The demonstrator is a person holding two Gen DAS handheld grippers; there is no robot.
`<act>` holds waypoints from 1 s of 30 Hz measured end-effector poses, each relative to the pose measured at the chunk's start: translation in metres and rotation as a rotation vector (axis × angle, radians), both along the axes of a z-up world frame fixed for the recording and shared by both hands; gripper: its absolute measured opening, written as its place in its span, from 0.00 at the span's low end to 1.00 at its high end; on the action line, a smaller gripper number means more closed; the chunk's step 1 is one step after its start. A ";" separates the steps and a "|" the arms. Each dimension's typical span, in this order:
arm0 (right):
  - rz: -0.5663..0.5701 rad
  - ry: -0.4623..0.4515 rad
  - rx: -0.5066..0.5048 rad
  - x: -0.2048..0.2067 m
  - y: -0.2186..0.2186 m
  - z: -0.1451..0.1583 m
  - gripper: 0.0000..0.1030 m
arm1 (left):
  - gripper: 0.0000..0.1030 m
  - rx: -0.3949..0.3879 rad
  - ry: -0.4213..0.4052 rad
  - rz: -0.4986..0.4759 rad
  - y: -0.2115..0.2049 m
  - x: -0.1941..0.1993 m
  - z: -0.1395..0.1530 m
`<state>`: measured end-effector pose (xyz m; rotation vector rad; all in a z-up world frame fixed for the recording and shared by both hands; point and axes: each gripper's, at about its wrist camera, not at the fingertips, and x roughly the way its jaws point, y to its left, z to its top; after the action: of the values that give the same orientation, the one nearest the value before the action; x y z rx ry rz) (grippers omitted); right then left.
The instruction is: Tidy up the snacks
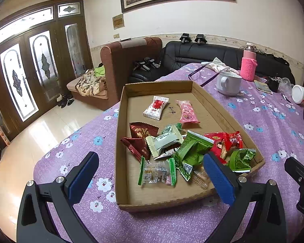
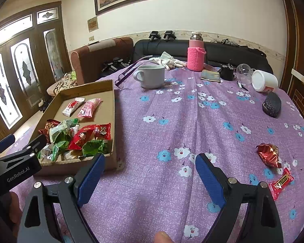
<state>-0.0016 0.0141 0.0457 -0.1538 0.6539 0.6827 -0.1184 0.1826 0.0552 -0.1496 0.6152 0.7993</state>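
Note:
A shallow cardboard tray sits on the purple flowered tablecloth and holds several wrapped snacks: a white-and-red packet, a pink packet, dark red, green and red ones in a heap. The tray also shows in the right wrist view. My left gripper is open and empty over the tray's near end. My right gripper is open and empty over bare cloth. A crumpled red snack and a small red packet lie on the cloth to its right.
At the table's far side stand a white mug, a pink-sleeved bottle, a clear cup, a tipped white tub and a dark case. Purple glasses lie by the tray. Sofas stand behind.

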 end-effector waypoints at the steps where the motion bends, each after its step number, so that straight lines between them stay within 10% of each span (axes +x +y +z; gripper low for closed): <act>1: 0.001 0.000 -0.001 0.000 0.000 0.000 0.90 | 1.00 0.000 0.000 0.000 0.000 0.000 0.000; 30: 0.000 -0.017 0.000 -0.003 0.001 0.003 0.90 | 1.00 0.020 0.012 0.003 -0.004 -0.001 0.001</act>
<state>-0.0050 0.0149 0.0485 -0.1594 0.6372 0.6804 -0.1189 0.1786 0.0558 -0.1279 0.6185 0.8094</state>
